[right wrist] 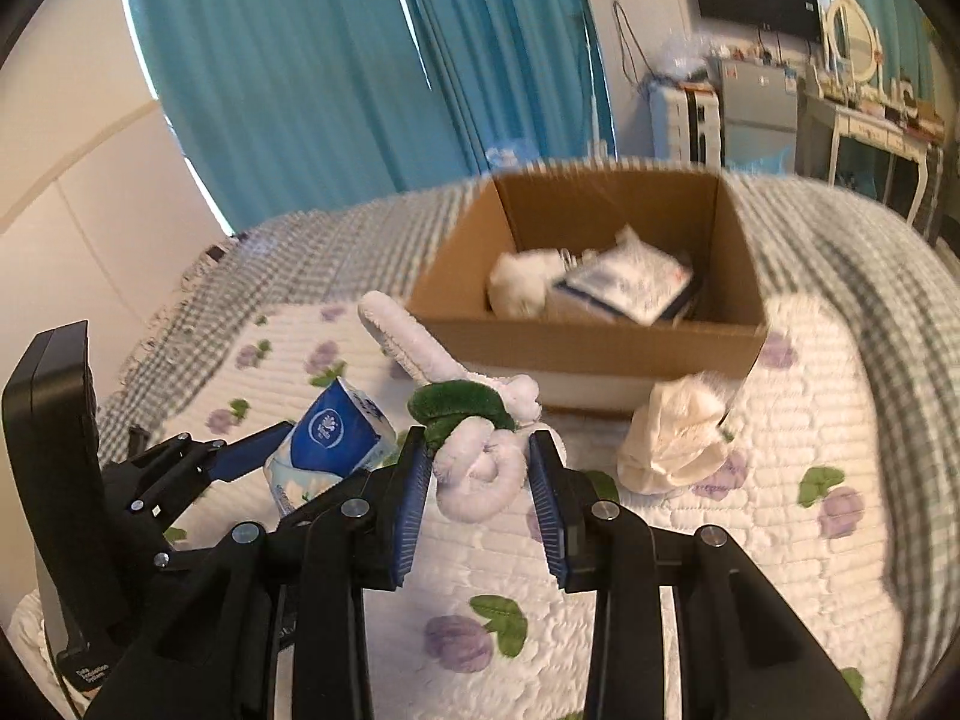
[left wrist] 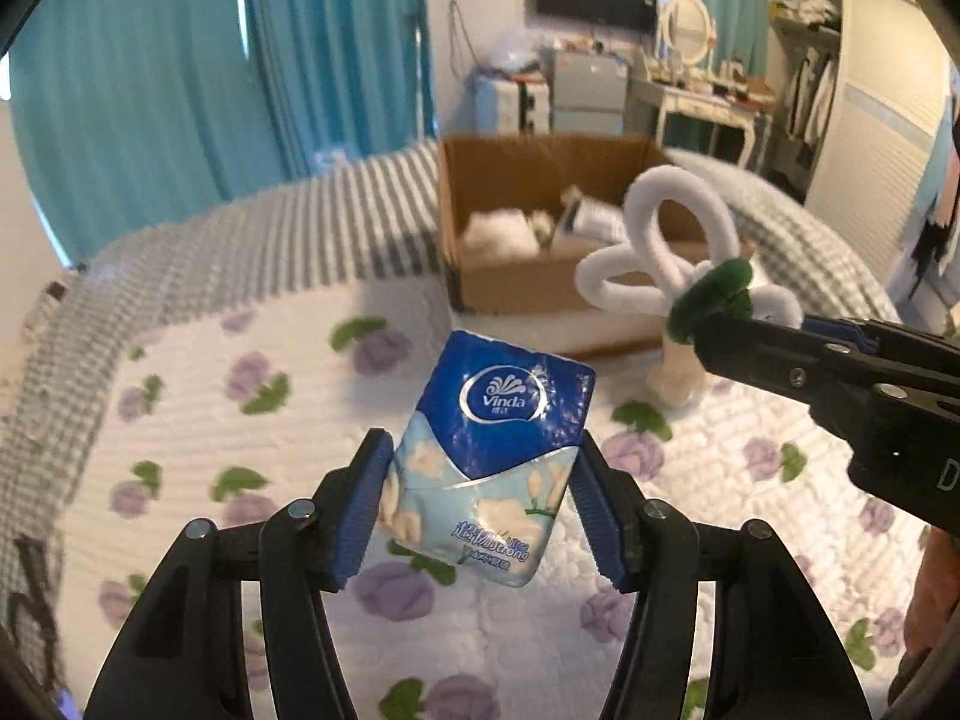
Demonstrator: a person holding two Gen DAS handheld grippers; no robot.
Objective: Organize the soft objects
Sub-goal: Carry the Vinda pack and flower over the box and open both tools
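Both hands are loaded and up in the air over the bed; the left gripper has its blue-padded fingers clamped on either side of a blue Vinda tissue pack, held clear above the flowered quilt, logo end pointing away from the camera; over on the right, the right gripper is squeezing a fuzzy white-and-green flower, its fingers pressed in on the white coils with the green collar sitting just above them and one long white loop sticking up toward the box; seen from the left wrist, that same flower fans out its white loops in front of the cardboard box, gripped at the green band; the box stands open on the bed, straight ahead of both grippers, where the quilt meets a grey checked blanket; inside it lie a fluffy white item and a white-and-blue packet, touching each other; just beside the box's near right corner, a cream plush piece sits on the quilt, untouched; teal curtains hang behind it all.
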